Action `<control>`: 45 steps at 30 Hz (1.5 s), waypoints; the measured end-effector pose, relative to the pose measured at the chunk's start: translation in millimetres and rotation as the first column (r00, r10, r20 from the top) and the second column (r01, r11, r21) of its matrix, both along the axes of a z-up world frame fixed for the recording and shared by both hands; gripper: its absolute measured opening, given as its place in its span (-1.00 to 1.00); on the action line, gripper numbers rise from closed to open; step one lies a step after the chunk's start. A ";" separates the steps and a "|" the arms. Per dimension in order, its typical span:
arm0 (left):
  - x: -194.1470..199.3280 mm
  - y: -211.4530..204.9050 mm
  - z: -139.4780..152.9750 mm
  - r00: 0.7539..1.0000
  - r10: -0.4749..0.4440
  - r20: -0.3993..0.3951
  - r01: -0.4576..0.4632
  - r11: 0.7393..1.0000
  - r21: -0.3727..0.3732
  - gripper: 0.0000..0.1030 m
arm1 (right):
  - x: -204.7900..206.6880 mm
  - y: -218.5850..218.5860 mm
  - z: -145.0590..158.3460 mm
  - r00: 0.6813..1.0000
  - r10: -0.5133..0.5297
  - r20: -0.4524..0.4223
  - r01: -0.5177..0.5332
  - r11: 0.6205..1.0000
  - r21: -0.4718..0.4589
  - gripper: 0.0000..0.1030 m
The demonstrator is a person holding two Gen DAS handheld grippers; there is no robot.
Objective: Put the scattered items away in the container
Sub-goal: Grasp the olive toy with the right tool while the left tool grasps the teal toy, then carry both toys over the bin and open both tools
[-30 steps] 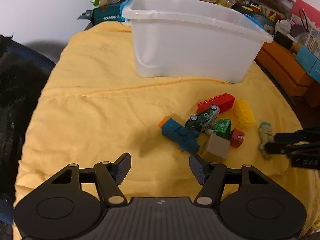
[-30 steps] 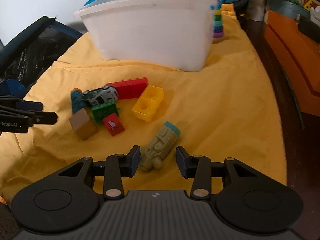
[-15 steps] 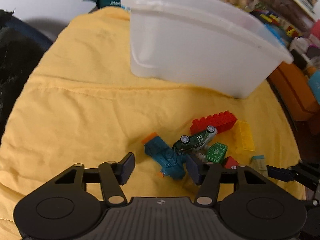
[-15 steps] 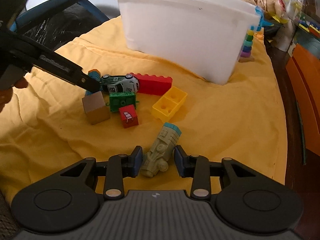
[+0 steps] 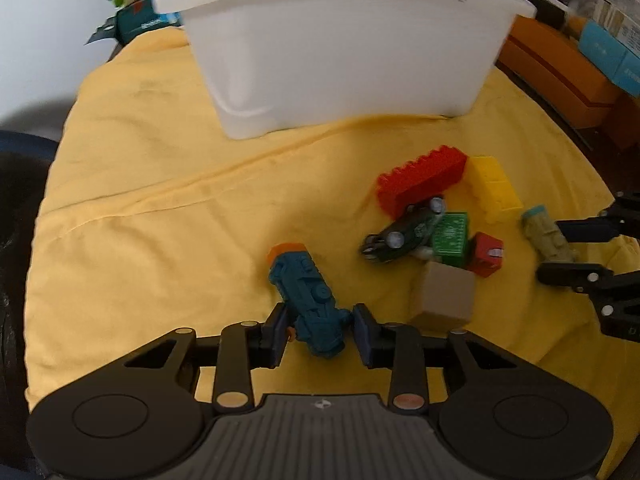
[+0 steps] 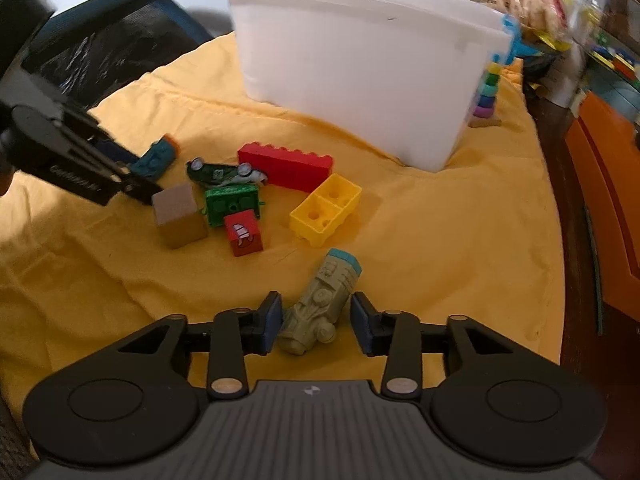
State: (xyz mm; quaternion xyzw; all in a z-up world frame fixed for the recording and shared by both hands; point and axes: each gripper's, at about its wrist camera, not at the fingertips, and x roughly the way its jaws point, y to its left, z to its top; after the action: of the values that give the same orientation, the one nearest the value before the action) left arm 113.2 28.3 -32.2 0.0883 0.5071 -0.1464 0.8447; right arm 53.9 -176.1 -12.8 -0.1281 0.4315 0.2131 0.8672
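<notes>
Left wrist view: the left gripper [image 5: 320,330] straddles the blue train [image 5: 308,300] on the yellow cloth [image 5: 160,200], jaws narrowly parted around its rear end; whether the pads touch it cannot be told. The white bin [image 5: 340,48] stands beyond.

Right wrist view: the right gripper [image 6: 316,326] brackets the olive train [image 6: 320,308], jaws parted with small gaps either side. Red brick [image 6: 286,166], yellow brick [image 6: 326,210] and toy car [image 6: 224,172] lie between it and the bin [image 6: 360,68].
</notes>
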 end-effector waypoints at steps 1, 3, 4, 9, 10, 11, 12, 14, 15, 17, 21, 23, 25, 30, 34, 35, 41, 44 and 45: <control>-0.1 0.0 -0.5 1.000 0.024 0.007 -0.024 1.000 0.000 -0.06 | 0.4 -0.7 0.5 1.000 -0.020 0.006 0.020 1.000 0.004 -0.07; -1.2 -1.9 -3.1 0.998 0.063 0.024 -0.063 0.998 -0.002 -0.02 | 2.5 -2.5 -0.3 0.998 -0.062 0.004 0.062 0.998 0.014 -0.05; -2.3 -2.4 -5.0 0.996 0.082 0.029 -0.081 0.997 -0.013 -0.03 | 3.8 -2.7 -1.9 0.997 -0.076 -0.007 0.076 0.997 0.021 -0.05; -5.5 1.7 -2.6 0.994 0.091 0.053 -0.088 0.994 -0.063 -0.22 | 0.9 4.7 -6.3 0.999 -0.032 -0.007 0.032 0.999 0.004 -0.37; -5.7 4.3 -1.0 0.995 0.088 0.052 -0.083 0.993 -0.078 -0.22 | 0.2 6.1 -5.0 1.000 -0.017 -0.007 0.017 1.000 0.003 -0.39; -5.3 6.7 1.3 0.995 0.082 0.051 -0.078 0.993 -0.089 -0.23 | -0.3 7.9 -3.4 1.000 -0.008 -0.003 0.008 1.000 -0.006 -0.45; -5.9 7.9 6.0 0.995 0.075 0.058 -0.069 0.993 -0.095 -0.23 | -0.2 8.3 -1.1 1.000 0.003 -0.004 -0.003 1.000 -0.006 -0.49; -7.6 7.2 21.5 0.994 0.050 0.093 -0.041 0.994 -0.099 -0.22 | 1.1 6.2 7.4 1.000 0.010 -0.003 -0.010 1.000 0.010 -0.55; -9.4 5.9 32.5 0.993 0.040 0.113 -0.028 0.994 -0.105 -0.22 | 1.5 4.4 15.3 1.000 0.010 0.009 -0.010 1.000 0.016 -0.55; -9.8 4.3 59.7 0.986 0.023 0.166 -0.002 0.992 -0.126 -0.22 | 2.7 0.4 32.9 0.999 0.011 0.048 -0.012 0.999 0.032 -0.55; 0.5 -0.5 112.8 0.958 0.006 0.288 0.038 0.988 -0.148 -0.22 | 9.7 -2.3 76.7 0.985 0.025 0.171 -0.031 0.999 0.038 -0.55; 11.2 -3.3 135.8 0.941 0.005 0.339 0.054 0.985 -0.163 -0.22 | 18.0 -2.0 99.5 0.974 0.031 0.224 -0.045 0.997 0.057 -0.55; 25.9 -8.8 153.3 0.924 0.001 0.383 0.064 0.986 -0.156 -0.22 | 28.0 -1.6 119.1 0.961 0.031 0.276 -0.055 0.995 0.081 -0.55; 67.6 -31.2 175.0 0.884 -0.021 0.467 0.063 0.995 -0.074 -0.22 | 72.7 1.9 152.9 0.918 0.021 0.395 -0.060 0.994 0.087 -0.55; 101.8 -51.7 162.4 0.892 -0.039 0.450 0.068 0.997 -0.048 -0.22 | 110.5 7.6 153.5 0.933 -0.025 0.358 -0.038 0.985 0.168 -0.55; 110.8 -55.9 154.8 0.899 -0.036 0.435 0.054 0.998 -0.029 -0.22 | 119.2 11.5 148.2 0.935 -0.035 0.352 -0.022 0.987 0.157 -0.55; 140.3 -60.0 107.6 0.948 -0.041 0.317 0.018 0.997 0.075 -0.10 | 147.7 21.1 120.3 0.949 -0.103 0.298 0.068 0.990 0.126 -0.19; 135.5 -51.4 110.0 0.948 -0.024 0.317 0.009 0.999 0.047 -0.03 | 140.2 20.5 121.8 0.940 -0.094 0.329 0.056 0.991 0.126 -0.15; 132.5 -47.8 114.2 0.946 -0.014 0.324 0.002 0.999 0.038 -0.03 | 136.6 19.8 124.9 0.937 -0.089 0.339 0.046 0.990 0.132 -0.15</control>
State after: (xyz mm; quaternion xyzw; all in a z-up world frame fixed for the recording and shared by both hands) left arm 245.7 -19.5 82.0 0.1291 0.3635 -0.1238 0.9143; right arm 190.5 -156.3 112.1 -0.0951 0.2637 0.1833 0.9422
